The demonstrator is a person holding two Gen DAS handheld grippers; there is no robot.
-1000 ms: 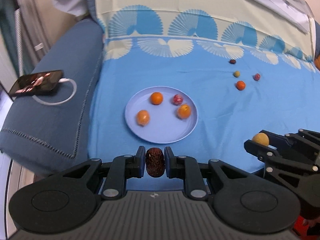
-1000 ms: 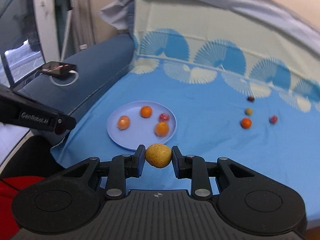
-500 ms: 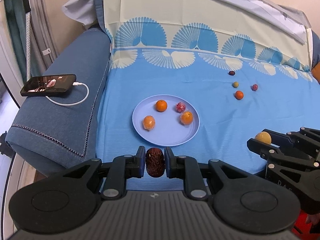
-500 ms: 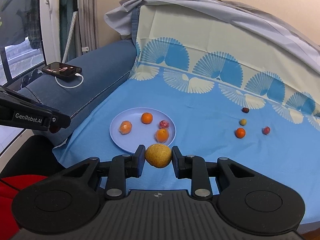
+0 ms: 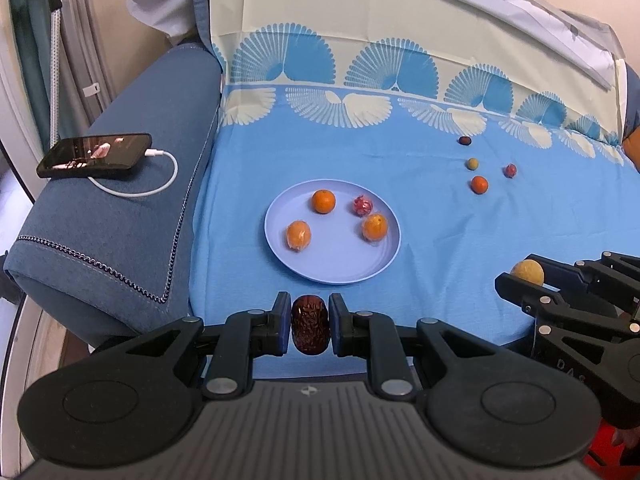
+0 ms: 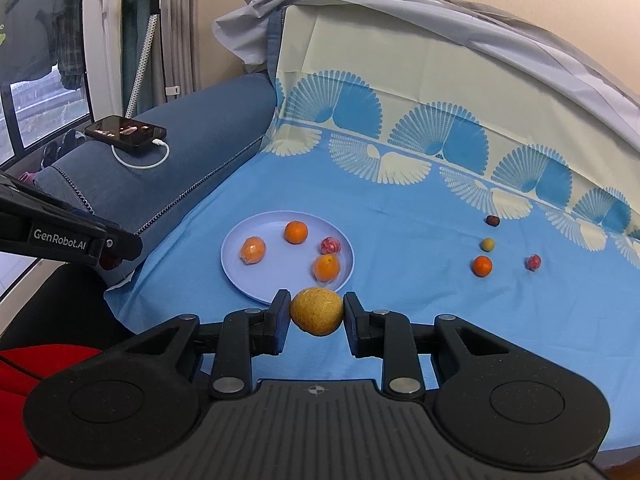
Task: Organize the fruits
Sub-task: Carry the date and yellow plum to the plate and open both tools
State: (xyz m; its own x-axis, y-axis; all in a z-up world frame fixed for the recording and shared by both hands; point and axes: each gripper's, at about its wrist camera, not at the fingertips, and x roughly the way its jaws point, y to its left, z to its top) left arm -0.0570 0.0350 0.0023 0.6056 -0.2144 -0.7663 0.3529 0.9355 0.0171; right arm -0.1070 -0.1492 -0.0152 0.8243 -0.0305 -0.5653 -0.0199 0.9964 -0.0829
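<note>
Left wrist view showed the left gripper (image 5: 310,325) nearest the lens, its jaws pinching a dark brown wrinkled date (image 5: 310,325) upright between the pads, above the near edge of the blue sheet (image 5: 420,152). To its right, the right gripper (image 5: 520,276) entered the view from the side, clamped on a round yellow fruit (image 5: 528,273).

Right wrist view confirmed that grip: the right gripper (image 6: 317,316) held the yellow fruit (image 6: 317,311) with both pads pressed against its sides. The left gripper's housing (image 6: 68,238) appeared at the left margin of this view.

Just beyond both grippers lay a pale blue plate (image 5: 340,264) flat on the sheet. It carried three orange fruits (image 5: 323,201) (image 5: 298,235) (image 5: 375,227) and one small red fruit (image 5: 363,205), all apart from one another.

Farther back and to the right, four loose fruits lay on the sheet, well apart from the plate: an orange one (image 5: 479,184), a small yellow-green one (image 5: 472,163), a red one (image 5: 510,170) and a dark one (image 5: 464,141) farthest back.

On the dark blue armrest (image 5: 120,240) at the left lay a phone (image 5: 95,155) with a white cable (image 5: 160,176) plugged in. Farthest back, the sheet's fan-patterned border (image 5: 340,68) rose against the backrest.
</note>
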